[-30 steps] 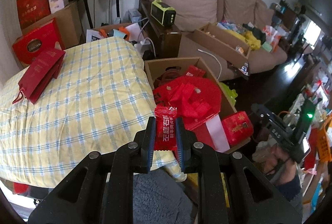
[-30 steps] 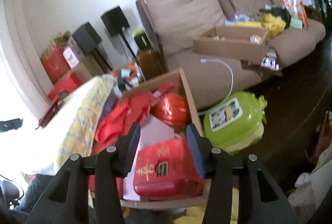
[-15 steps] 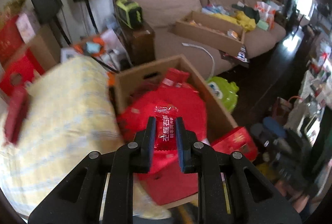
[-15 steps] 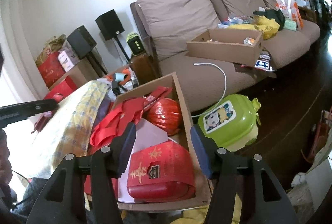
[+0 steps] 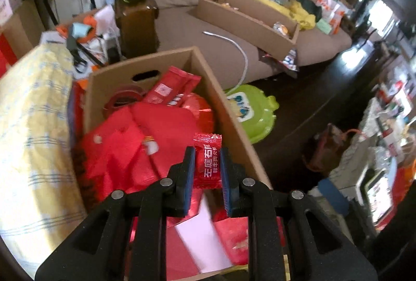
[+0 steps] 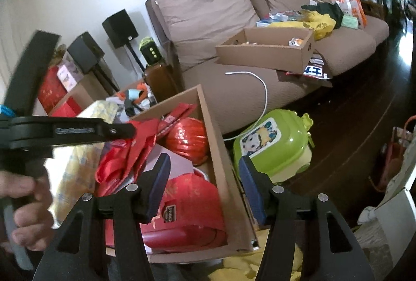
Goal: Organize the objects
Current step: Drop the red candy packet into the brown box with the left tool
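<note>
The open cardboard box [image 5: 223, 109] brims with glossy red packets and a ribbed red lantern [image 6: 187, 140]. The left tool [image 5: 208, 171] pinches a crinkly red candy wrapper [image 5: 208, 164] above it. The right tool [image 6: 204, 186] gapes half wide, holding nothing.

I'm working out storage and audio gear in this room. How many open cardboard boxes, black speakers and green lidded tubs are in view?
Open cardboard boxes: 2
Black speakers: 2
Green lidded tub: 1
Total: 5
</note>
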Demonstrator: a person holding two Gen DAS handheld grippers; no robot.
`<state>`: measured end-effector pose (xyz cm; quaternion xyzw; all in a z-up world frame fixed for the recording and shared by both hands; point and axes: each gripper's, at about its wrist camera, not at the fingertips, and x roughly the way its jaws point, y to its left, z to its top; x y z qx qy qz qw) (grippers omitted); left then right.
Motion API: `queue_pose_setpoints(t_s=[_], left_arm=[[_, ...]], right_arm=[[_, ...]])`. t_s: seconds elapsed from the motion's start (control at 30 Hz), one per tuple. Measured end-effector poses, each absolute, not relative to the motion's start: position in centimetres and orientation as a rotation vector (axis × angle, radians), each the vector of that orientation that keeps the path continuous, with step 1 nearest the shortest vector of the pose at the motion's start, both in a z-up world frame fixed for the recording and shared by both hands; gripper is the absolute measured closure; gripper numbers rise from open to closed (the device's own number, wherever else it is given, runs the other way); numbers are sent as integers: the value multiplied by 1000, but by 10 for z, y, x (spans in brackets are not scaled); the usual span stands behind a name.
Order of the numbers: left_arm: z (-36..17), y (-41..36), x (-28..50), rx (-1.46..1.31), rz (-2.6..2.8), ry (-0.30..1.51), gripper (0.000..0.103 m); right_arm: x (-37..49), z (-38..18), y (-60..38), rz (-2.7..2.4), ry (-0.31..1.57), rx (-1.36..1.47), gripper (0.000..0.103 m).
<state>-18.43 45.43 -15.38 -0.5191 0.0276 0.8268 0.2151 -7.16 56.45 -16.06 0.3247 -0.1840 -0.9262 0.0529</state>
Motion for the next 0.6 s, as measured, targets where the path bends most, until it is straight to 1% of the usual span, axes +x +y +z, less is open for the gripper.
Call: queue_pose_setpoints(t_s=[0.17, 0.3, 0.4, 0.43, 0.5, 0.6], left_arm=[[-167, 453, -191, -1482, 2098, -122, 86], [-176, 456, -189, -1487, 2086, -100, 86], [-179, 454, -188, -1493, 2051, -142, 85], [-179, 454, -188, -1494, 2039, -156, 83], [-178, 452, -188, -1500, 2026, -162, 73], [-168, 443, -187, -1482, 2027, -176, 65]], right_arm=[[-72, -161, 568, -2817, -581, 997, 46], [-72, -162, 569, -2814, -594, 1001, 46], [-73, -163, 570, -2812, -600, 1020, 46], [-73, -164, 570, -2812, -603, 1022, 46], [-73, -164, 570, -2813, -605, 1024, 46], [-74, -165, 570, -2811, -602, 1035, 46]])
